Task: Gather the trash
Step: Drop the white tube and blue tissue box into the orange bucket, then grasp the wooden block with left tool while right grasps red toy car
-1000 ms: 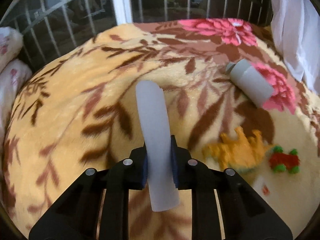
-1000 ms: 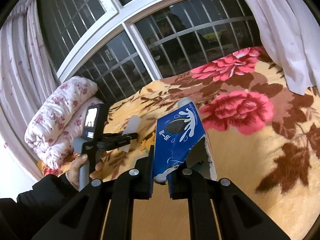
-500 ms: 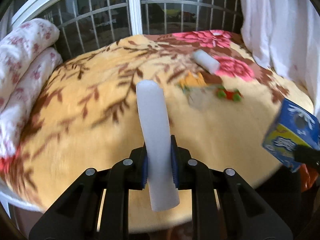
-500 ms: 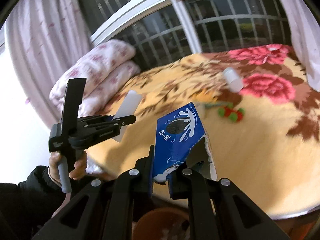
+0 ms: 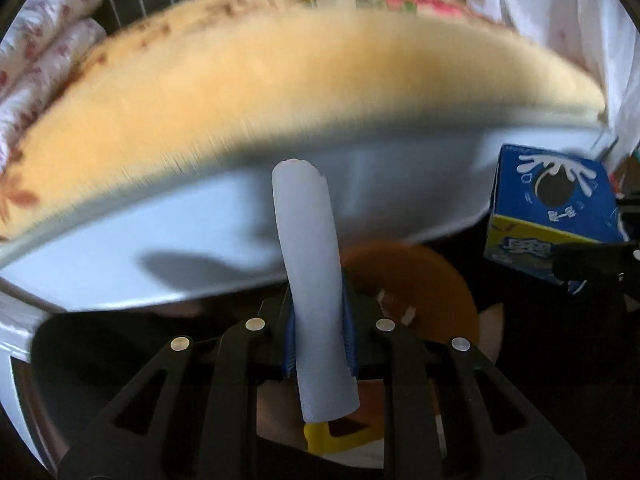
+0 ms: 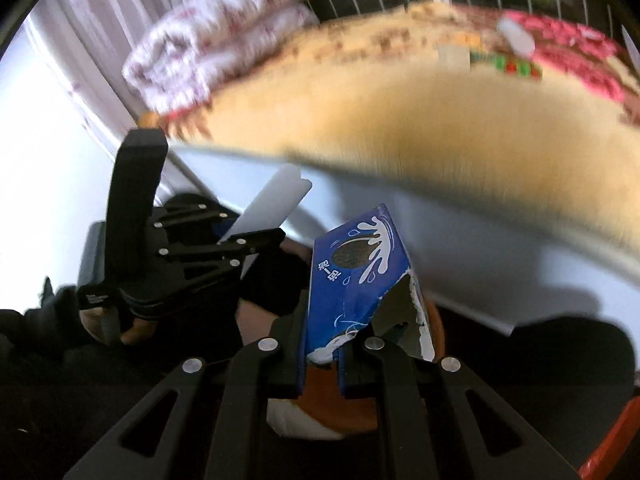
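Observation:
My left gripper [image 5: 318,332] is shut on a pale grey foam tube [image 5: 310,280] that stands up between its pads. It also shows in the right wrist view [image 6: 244,240] at the left. My right gripper [image 6: 320,360] is shut on a torn blue cookie box [image 6: 356,280]; the box shows in the left wrist view [image 5: 548,216] at the right. Both grippers hang below the bed's edge, above an orange bin [image 5: 424,288], also seen under the box in the right wrist view [image 6: 332,408]. Another grey tube [image 6: 516,36] lies far back on the bed.
The bed with its yellow floral blanket [image 5: 280,80] fills the upper view, with a white side panel [image 5: 200,240] below it. Folded floral quilts [image 6: 216,40] lie at the left. Small toys [image 6: 504,64] lie on the blanket. A white curtain [image 5: 560,20] hangs at the right.
Both grippers have dropped from above the bed to below its edge, still holding the tube and the box. The orange bin has come into view beneath them.

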